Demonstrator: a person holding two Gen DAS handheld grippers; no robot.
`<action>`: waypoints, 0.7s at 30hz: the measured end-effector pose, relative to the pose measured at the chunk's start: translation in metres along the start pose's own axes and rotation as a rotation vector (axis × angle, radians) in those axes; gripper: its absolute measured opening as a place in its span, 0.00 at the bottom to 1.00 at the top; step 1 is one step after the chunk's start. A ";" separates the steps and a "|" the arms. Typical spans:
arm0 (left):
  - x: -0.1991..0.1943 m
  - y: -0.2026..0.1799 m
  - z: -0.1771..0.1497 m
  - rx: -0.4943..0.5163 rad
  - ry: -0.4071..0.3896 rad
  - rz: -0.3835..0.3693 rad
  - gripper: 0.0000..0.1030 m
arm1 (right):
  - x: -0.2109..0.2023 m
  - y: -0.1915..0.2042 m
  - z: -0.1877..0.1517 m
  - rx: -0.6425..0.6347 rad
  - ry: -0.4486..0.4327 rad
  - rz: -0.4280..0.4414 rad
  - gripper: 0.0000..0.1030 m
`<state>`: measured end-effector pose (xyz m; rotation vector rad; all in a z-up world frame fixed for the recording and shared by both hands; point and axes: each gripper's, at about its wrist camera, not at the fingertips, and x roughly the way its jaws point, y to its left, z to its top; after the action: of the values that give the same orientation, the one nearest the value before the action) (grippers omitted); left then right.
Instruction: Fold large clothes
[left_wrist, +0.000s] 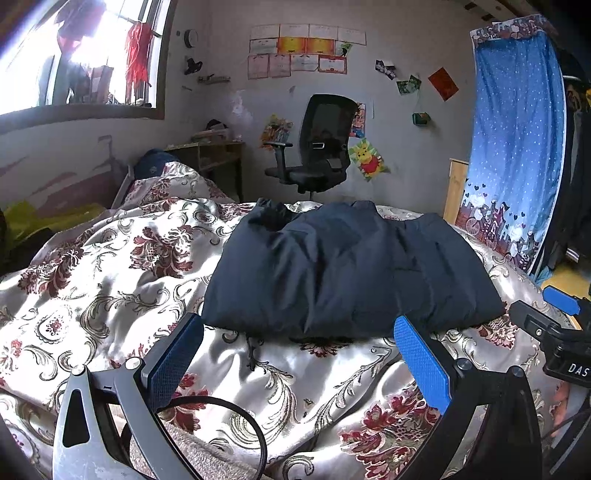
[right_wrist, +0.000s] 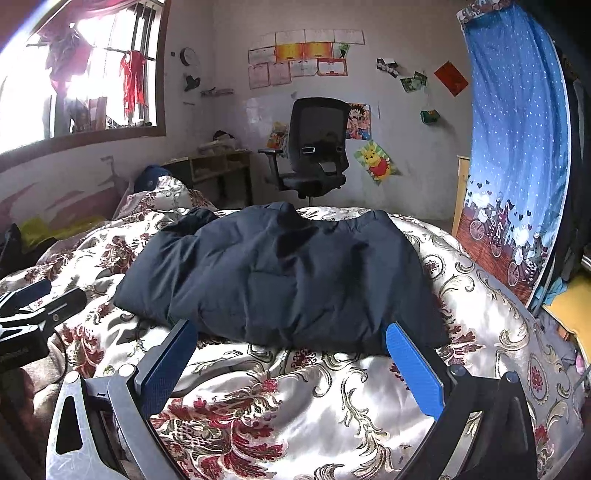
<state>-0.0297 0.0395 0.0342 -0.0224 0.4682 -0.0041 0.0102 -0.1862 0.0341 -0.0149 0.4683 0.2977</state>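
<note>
A dark navy padded jacket (left_wrist: 343, 269) lies folded into a thick bundle on a bed with a floral satin cover (left_wrist: 110, 280). It also shows in the right wrist view (right_wrist: 280, 280). My left gripper (left_wrist: 299, 339) is open and empty, its blue pads just short of the jacket's near edge. My right gripper (right_wrist: 291, 343) is open and empty, also just in front of the near edge. The right gripper shows at the right edge of the left wrist view (left_wrist: 557, 325); the left gripper shows at the left edge of the right wrist view (right_wrist: 33, 306).
A black office chair (left_wrist: 314, 147) stands beyond the bed by the far wall. A wooden desk (left_wrist: 214, 155) is to its left. A blue starry curtain (left_wrist: 517, 147) hangs at the right. A heaped quilt and pillow (left_wrist: 166, 181) lie at the back left.
</note>
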 end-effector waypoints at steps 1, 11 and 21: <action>0.000 0.000 0.000 0.003 0.001 0.002 0.98 | 0.001 -0.001 -0.001 0.003 0.003 0.000 1.00; 0.008 -0.010 -0.004 0.042 0.018 0.012 0.98 | 0.004 -0.003 -0.003 0.010 0.004 -0.005 1.00; 0.009 -0.007 -0.003 0.034 0.015 0.011 0.98 | 0.004 -0.002 -0.003 0.011 -0.009 -0.008 1.00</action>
<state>-0.0228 0.0320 0.0271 0.0139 0.4836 -0.0012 0.0127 -0.1874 0.0297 -0.0051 0.4610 0.2873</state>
